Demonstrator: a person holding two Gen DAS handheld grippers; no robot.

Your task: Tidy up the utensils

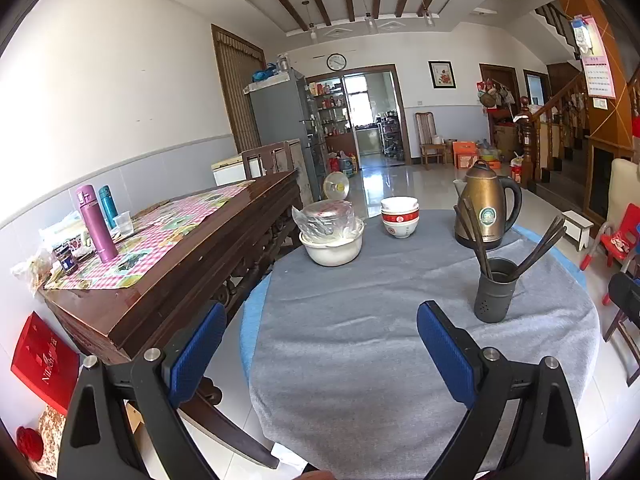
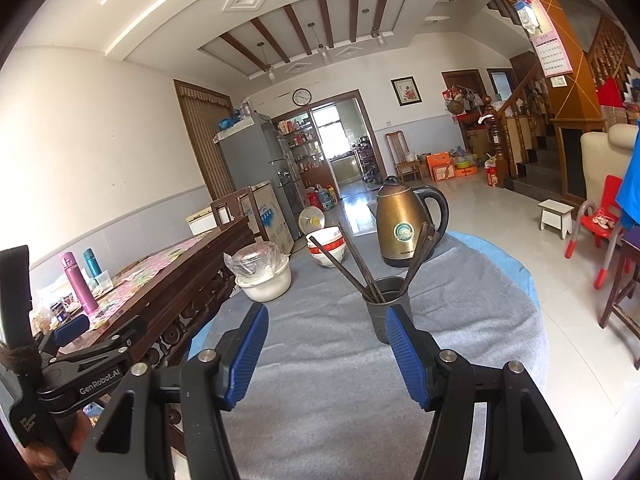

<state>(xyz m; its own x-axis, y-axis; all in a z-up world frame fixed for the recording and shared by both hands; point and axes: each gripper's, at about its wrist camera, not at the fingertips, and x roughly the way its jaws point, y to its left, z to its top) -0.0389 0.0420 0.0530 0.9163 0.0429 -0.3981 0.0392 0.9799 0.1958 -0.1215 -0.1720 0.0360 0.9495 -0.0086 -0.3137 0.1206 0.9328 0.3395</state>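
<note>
A dark grey utensil cup stands on the grey cloth of the round table, holding several dark chopsticks that lean left and right. In the right wrist view the cup stands just beyond the fingertips, with the chopsticks fanning out of it. My left gripper is open and empty, low over the near table, left of the cup. My right gripper is open and empty, close in front of the cup. The left gripper also shows in the right wrist view at the far left.
A bronze kettle stands behind the cup. Stacked red-and-white bowls and a white pot with a plastic-wrapped lid sit at the far table edge. A dark wooden sideboard with bottles stands left. A red child's chair is right.
</note>
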